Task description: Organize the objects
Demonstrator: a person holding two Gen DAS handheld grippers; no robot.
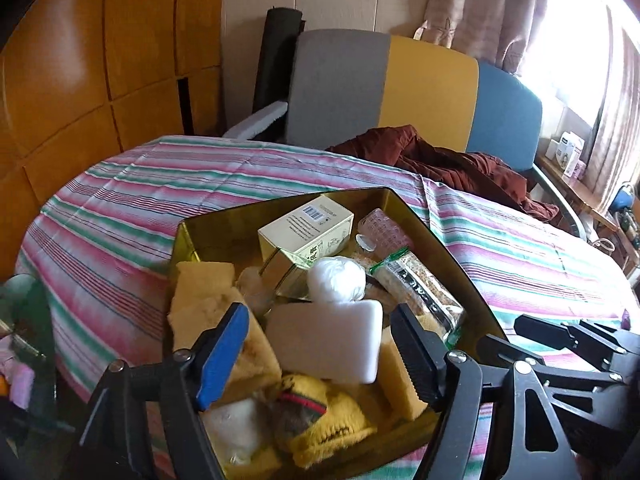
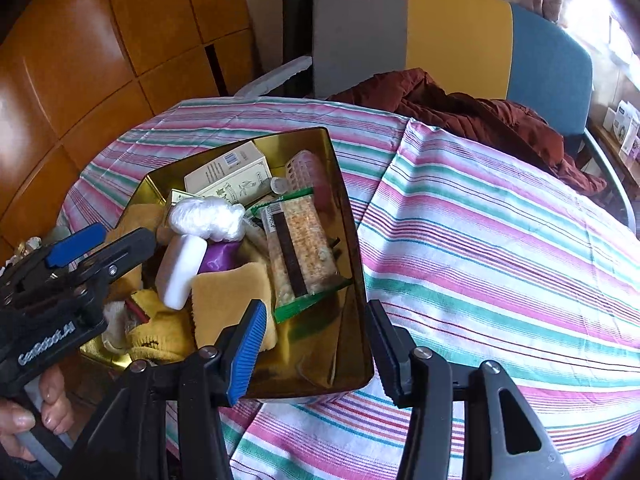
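**Both grippers parked over the gold tin, nothing picked up**

Closest to the left wrist lens is the left gripper [image 1: 316, 344], jaws spread apart with nothing pinched. It hangs over the near end of the gold tin [image 1: 448, 248], and a white sponge block [image 1: 328, 340] lies just beyond and between its fingers, not touched by either pad as far as I can see. Under it are yellow socks [image 1: 324, 428], and a yellow cloth [image 1: 204, 292] sits behind the blue left pad.

Further ahead of that gripper: a white plastic wad [image 1: 336, 280], a cereal bar packet [image 1: 420, 292], a cream carton [image 1: 304, 232] and a pink mesh roller [image 1: 384, 228] at the far end of the tin.

Over on the right wrist view, the right gripper [image 2: 316, 348] stands open too, empty, straddling the tin's near right corner; I can't tell if either pad touches the wall. A hand [image 2: 24, 412] holds the other tool's handle to its left.

Everything sits on a striped cloth [image 2: 500, 240] over the tabletop, with a maroon garment [image 2: 460, 112] and a chair [image 2: 456, 32] well beyond.
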